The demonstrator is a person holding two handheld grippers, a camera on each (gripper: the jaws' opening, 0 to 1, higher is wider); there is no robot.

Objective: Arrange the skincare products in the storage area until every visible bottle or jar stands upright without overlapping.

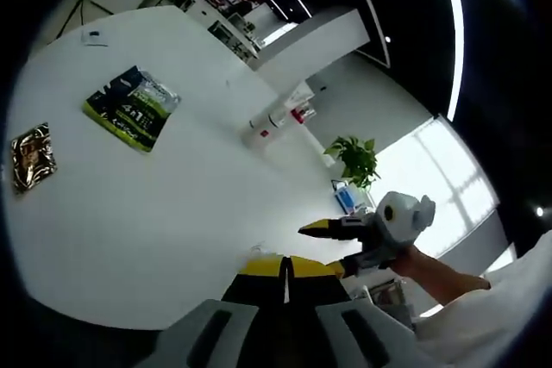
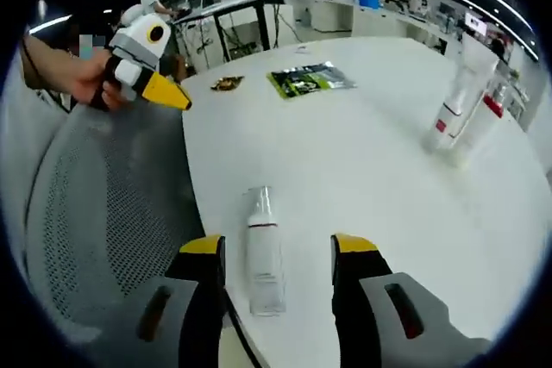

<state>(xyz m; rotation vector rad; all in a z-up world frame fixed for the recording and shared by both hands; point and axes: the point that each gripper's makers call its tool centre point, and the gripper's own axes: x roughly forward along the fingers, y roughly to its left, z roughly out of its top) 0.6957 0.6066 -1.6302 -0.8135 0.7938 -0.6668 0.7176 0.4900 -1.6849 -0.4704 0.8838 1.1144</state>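
Observation:
A clear bottle (image 2: 262,256) with a white cap lies on its side near the edge of the white table (image 2: 362,170). My right gripper (image 2: 278,247) is open, with one yellow-tipped jaw on either side of the bottle and not closed on it. The right gripper (image 1: 321,249) also reaches in from the right of the left gripper view. My left gripper (image 1: 286,265) is shut with nothing in it. A hand holds the left gripper (image 2: 177,98) off the table's far-left edge. Two white tubes with red marks (image 2: 461,109) stand upright at the far right; these tubes (image 1: 280,120) are across the table.
A green packet (image 2: 310,79) and a small gold packet (image 2: 226,84) lie flat at the far side of the table. A grey mesh chair (image 2: 95,213) sits left of the table edge. The green packet (image 1: 131,108) and gold packet (image 1: 33,157) lie on the table's left part.

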